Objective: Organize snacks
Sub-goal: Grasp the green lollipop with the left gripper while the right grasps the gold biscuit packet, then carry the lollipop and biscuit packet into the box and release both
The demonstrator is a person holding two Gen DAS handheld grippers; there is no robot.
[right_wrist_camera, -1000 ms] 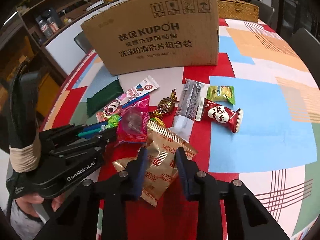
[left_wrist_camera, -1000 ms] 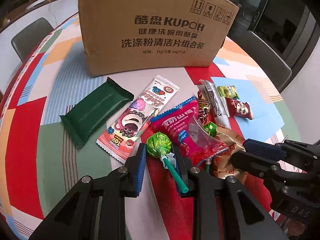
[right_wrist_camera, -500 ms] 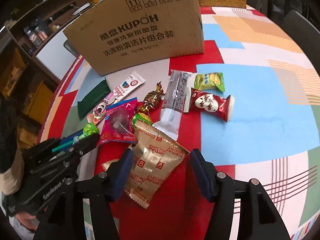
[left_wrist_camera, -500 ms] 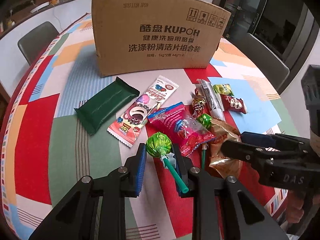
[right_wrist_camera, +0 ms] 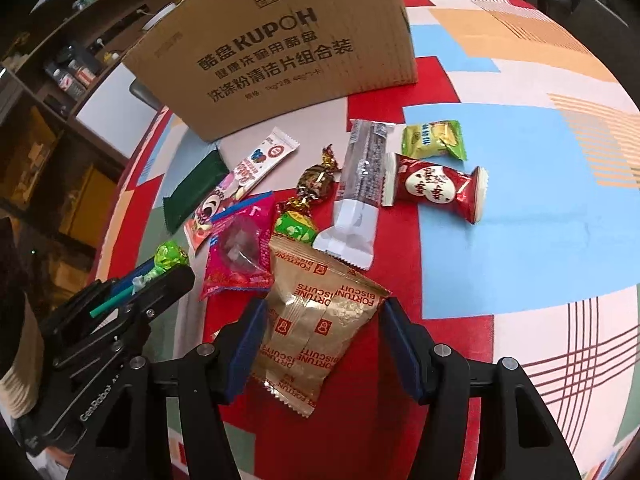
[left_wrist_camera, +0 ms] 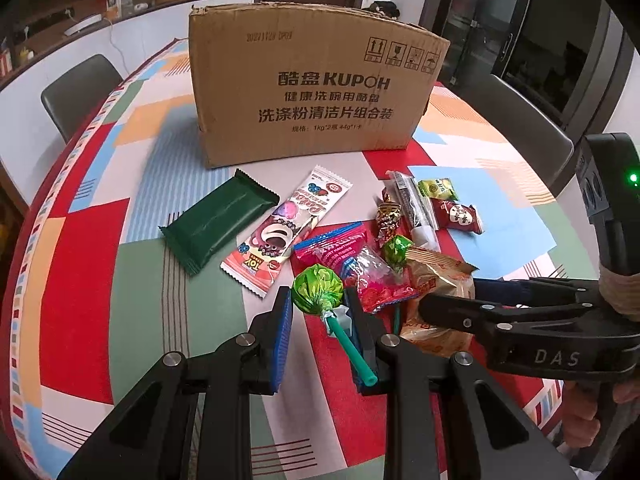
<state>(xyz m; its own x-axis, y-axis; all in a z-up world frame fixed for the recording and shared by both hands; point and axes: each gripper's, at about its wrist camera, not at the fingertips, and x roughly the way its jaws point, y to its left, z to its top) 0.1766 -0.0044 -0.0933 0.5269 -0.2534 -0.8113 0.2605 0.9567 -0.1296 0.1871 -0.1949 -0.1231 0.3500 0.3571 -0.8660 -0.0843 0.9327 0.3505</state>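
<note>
Gold biscuit packet (right_wrist_camera: 320, 312) lay flat on the surface (right_wrist_camera: 520, 208), straddled by the right gripper (right_wrist_camera: 324, 340): jaws stood wide, one blue pad off each long edge, neither touching. Packet's long axis ran roughly along the gripper's pointing line, so the jaws would close across its short width. My read: that alignment was what the next pick turned on.

Left gripper (left_wrist_camera: 318, 332) was clamped narrow on the green lollipop (left_wrist_camera: 318, 290), head just past the pads, teal stick trailing back between them. Looked lifted off the surface, not certain.

Right gripper was clearly the nearer one to the packet; left sat just beside the pile's near-left corner.

Cardboard box (left_wrist_camera: 316, 92) stood beyond the pile, away from both grippers. Judged drop target.

View difference: right wrist showed the full packet and the pad gaps; left wrist showed only its crumpled upper end behind the right gripper's fingers. Neither view showed the inside of the box.
</note>
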